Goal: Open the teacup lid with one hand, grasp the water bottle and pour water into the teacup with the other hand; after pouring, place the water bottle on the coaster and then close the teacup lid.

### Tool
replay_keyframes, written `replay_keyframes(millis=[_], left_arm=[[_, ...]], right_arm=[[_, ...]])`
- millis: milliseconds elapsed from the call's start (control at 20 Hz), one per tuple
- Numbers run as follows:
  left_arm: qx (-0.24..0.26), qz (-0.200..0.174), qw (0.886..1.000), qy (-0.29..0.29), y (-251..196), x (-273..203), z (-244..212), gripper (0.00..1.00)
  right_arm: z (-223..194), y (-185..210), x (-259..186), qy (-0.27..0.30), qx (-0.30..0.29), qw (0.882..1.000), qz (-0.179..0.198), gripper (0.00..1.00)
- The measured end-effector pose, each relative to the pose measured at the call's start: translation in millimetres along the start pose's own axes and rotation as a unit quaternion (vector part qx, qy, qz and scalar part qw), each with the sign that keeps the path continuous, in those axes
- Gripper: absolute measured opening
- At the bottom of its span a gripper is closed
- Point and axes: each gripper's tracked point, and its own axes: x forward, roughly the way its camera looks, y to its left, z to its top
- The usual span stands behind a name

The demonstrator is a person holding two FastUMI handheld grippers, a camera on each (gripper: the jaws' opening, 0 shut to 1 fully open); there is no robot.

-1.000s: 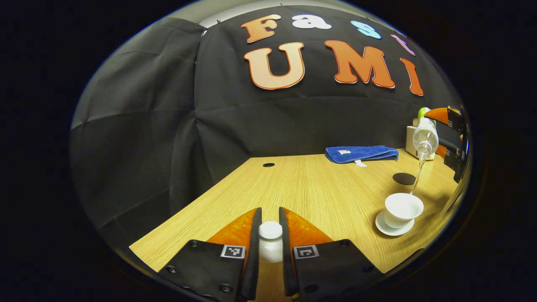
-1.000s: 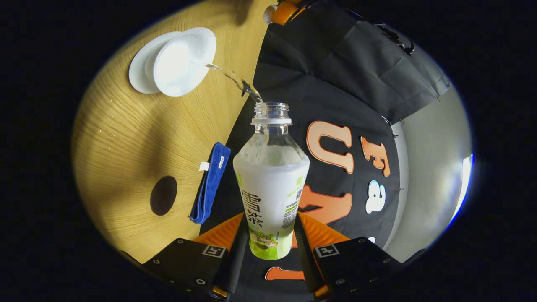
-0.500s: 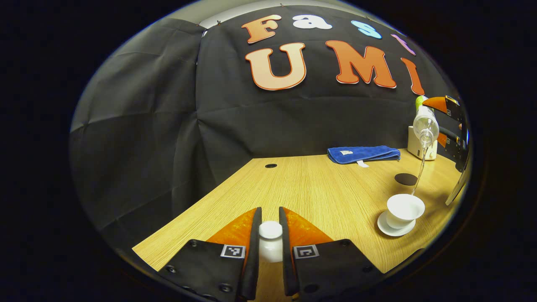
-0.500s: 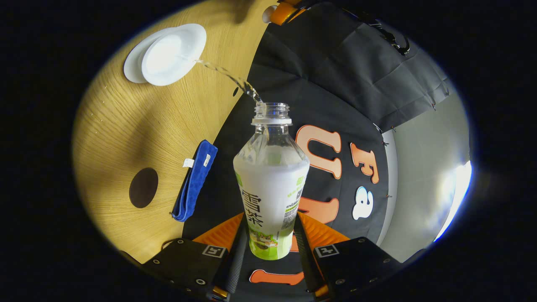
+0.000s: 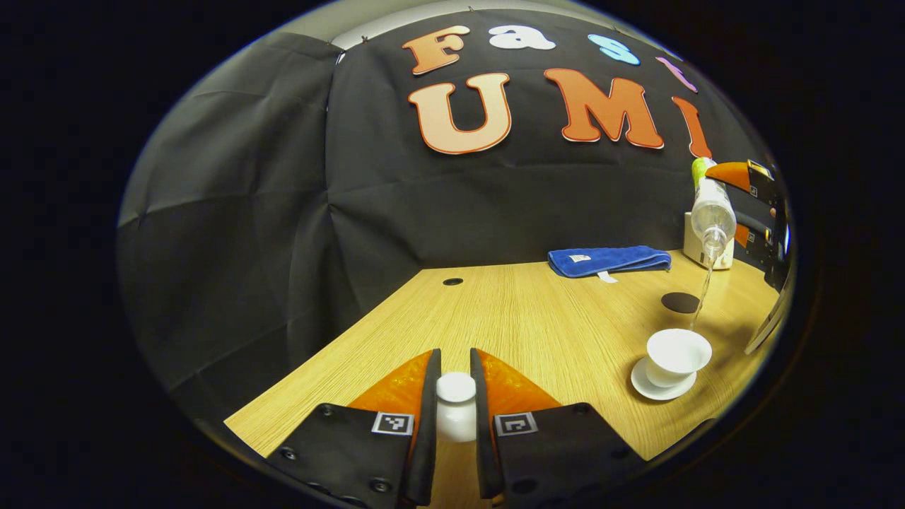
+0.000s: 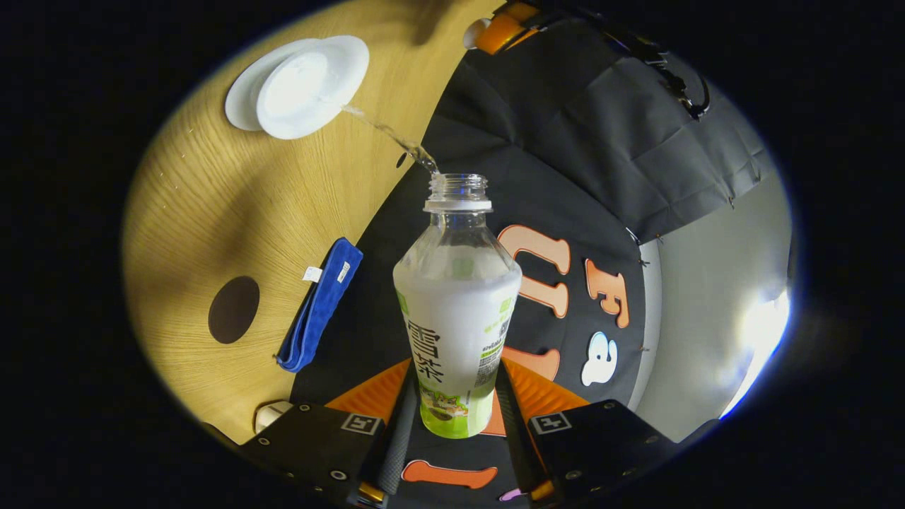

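Water is streaming from the bottle [image 6: 457, 311], its light, slippery plastic squeezed low by the right fingers [image 6: 407, 396]; left fingers [image 5: 430, 396] are pinching the fragile lid [image 5: 456, 406].

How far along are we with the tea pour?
Done: the lid is off, held by the left gripper. In hand: the right gripper tilts the water bottle, a stream falling into the teacup. Left: bottle onto the coaster, then lid back on.
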Motion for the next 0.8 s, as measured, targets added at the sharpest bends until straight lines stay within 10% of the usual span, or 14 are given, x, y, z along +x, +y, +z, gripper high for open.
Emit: replay_keyframes(millis=[800], left_arm=[[0.001, 0.003, 1.0, -0.003, -1.4, -11.1, 3.3, 0.27]], right_arm=[[30.9, 2.0, -7.1, -0.054, -0.065, 0.996, -0.022, 0.62]])
